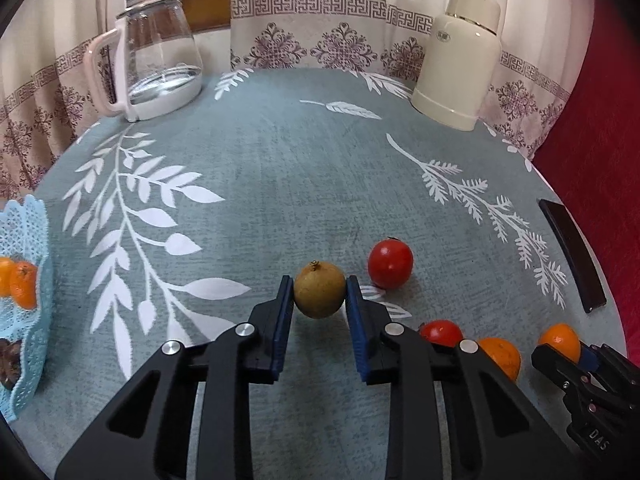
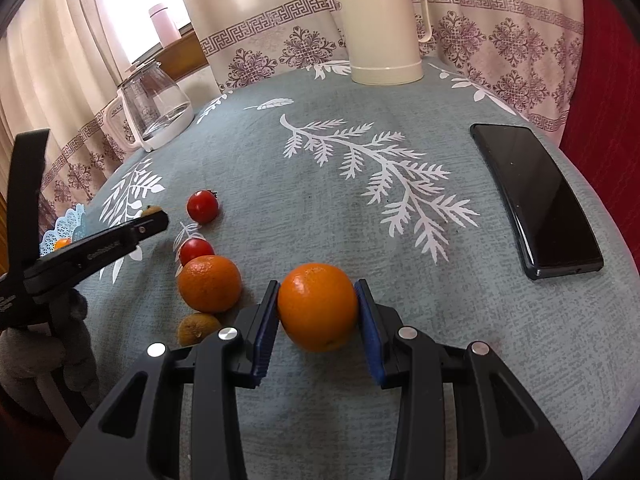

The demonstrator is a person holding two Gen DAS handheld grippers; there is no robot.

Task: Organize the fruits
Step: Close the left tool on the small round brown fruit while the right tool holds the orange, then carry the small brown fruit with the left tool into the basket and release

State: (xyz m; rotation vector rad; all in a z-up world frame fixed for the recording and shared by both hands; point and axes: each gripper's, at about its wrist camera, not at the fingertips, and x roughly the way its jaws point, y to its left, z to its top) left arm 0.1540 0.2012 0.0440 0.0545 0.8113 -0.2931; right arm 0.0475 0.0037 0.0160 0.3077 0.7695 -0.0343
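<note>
Left wrist view: left tool (image 1: 319,295) clamps brown fruit (image 1: 319,295); right tool (image 2: 318,307) clamps orange (image 2: 317,306)

1. My right gripper (image 2: 318,312) has its blue pads pressed against both sides of an orange (image 2: 317,306).
2. A second orange (image 2: 209,283) sits to its left, touching a red tomato (image 2: 195,249).
3. A brownish fruit (image 2: 197,328) lies just below that.
4. Another tomato (image 2: 203,206) is farther back.
5. A black phone (image 2: 536,200) lies right.
</note>
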